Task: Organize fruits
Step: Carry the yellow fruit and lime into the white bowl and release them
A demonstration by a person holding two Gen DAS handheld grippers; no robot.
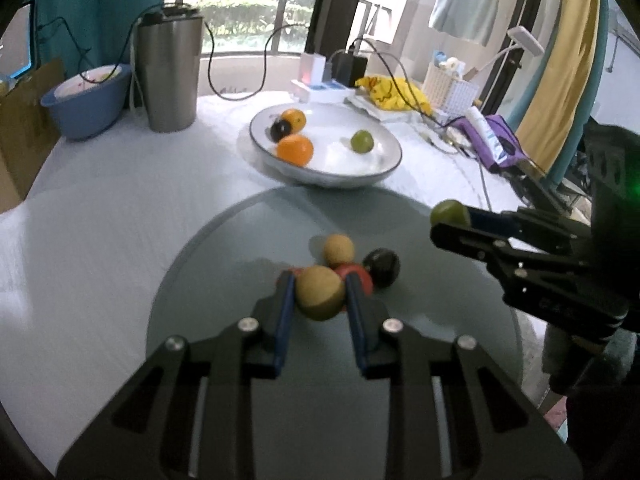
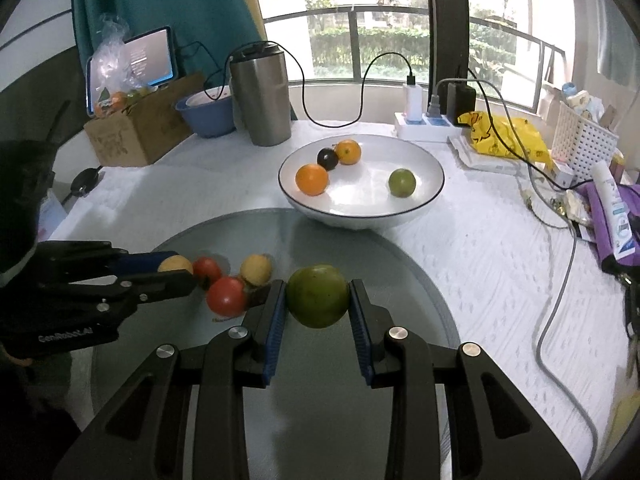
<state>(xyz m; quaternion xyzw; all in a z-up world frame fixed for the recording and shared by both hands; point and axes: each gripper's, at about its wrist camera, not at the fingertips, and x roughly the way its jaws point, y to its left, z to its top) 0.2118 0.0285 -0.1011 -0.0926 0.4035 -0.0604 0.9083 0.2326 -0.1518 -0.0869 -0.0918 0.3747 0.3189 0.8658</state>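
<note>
My left gripper point(image 1: 320, 286) is shut on a yellow-tan round fruit point(image 1: 320, 292) over the grey glass disc point(image 1: 224, 280). Behind it lie another yellow fruit point(image 1: 339, 250), a red fruit point(image 1: 356, 274) and a dark fruit point(image 1: 382, 266). My right gripper point(image 2: 318, 294) is shut on a green fruit point(image 2: 318, 296) above the disc point(image 2: 400, 280). In the right wrist view the left gripper point(image 2: 176, 270) holds its yellow fruit point(image 2: 175, 265) beside two red fruits point(image 2: 226, 296) and a yellow one point(image 2: 256, 269). The white bowl point(image 2: 424, 160) holds two oranges, a dark fruit and a green fruit.
A steel tumbler point(image 2: 262, 96), a blue bowl point(image 2: 206, 114) and a cardboard box point(image 2: 136, 132) stand at the back left. A power strip point(image 2: 424, 128), yellow bag point(image 2: 504, 136), white basket point(image 2: 584, 140) and cables point(image 2: 560, 300) crowd the right side.
</note>
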